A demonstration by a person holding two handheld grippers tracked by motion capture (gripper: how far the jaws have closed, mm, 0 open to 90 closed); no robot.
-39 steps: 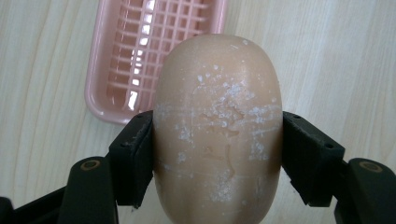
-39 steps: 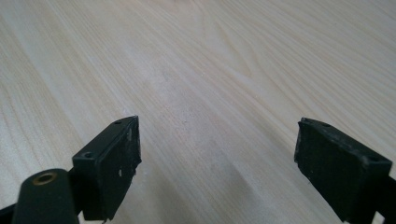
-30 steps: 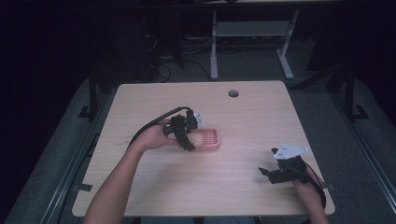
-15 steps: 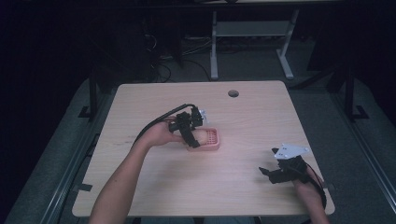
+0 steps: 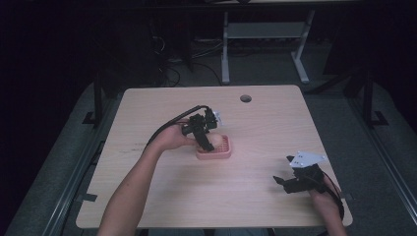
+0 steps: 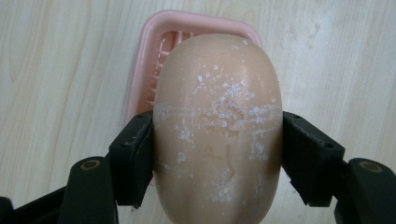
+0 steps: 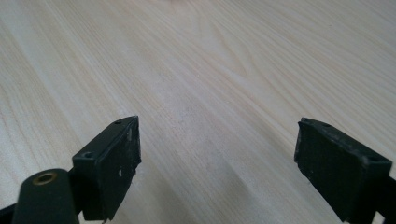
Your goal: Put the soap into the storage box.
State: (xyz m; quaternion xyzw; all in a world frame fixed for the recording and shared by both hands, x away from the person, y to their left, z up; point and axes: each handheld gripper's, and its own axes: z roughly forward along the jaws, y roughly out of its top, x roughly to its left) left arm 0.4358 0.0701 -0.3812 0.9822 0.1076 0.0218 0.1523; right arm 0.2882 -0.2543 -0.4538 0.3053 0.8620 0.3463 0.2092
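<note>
Smooth oval tan soap bar (image 6: 218, 126), white-flecked, pinched in left hand-held gripper (image 6: 217, 149) over ribbed pink plastic dish (image 6: 154, 46).

Pale wooden table (image 5: 255, 196), pink soap dish (image 5: 222, 152).

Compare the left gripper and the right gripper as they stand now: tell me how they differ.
The left gripper is shut on the tan soap bar, its jaws pressed to the bar's sides; the right gripper stands open with nothing between its jaws. The left gripper hangs over the pink soap dish near the table's middle; the right gripper sits low over bare wood near the table's right front corner. Both have two black jaws and are hand-held.
</note>
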